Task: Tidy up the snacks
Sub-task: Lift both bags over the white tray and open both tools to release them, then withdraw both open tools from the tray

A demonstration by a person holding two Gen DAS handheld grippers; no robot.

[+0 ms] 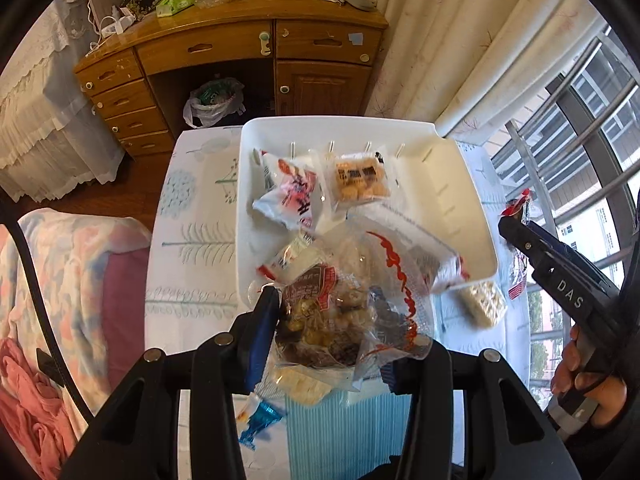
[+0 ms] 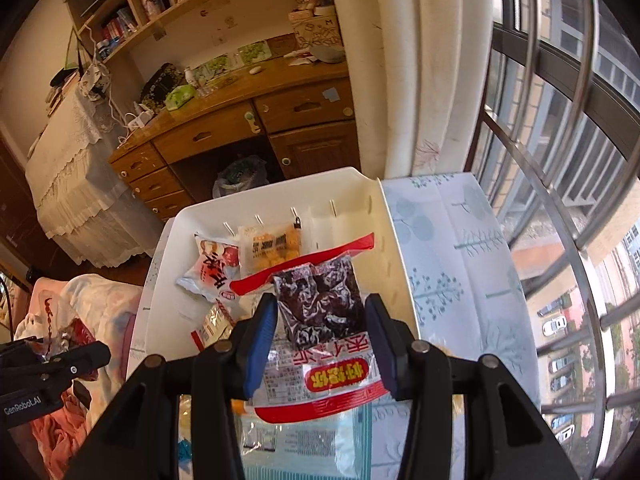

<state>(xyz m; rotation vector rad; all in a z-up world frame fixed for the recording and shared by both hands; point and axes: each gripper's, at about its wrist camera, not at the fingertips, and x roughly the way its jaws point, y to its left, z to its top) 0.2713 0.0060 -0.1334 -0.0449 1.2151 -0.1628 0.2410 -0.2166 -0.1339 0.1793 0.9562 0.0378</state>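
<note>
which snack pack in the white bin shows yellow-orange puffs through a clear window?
The square pack lying flat by the white bin's far wall. Beside it, the white-and-red pack is opaque and crumpled, with printed lettering.

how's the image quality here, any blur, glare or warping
Left wrist view: heavy fisheye bend with black corners; the clear snack bag in the left hand-held gripper is motion-smeared, the white bin fairly crisp. Right wrist view: the window is bright daylight; the dark-fruit packet shines with glare.
</note>
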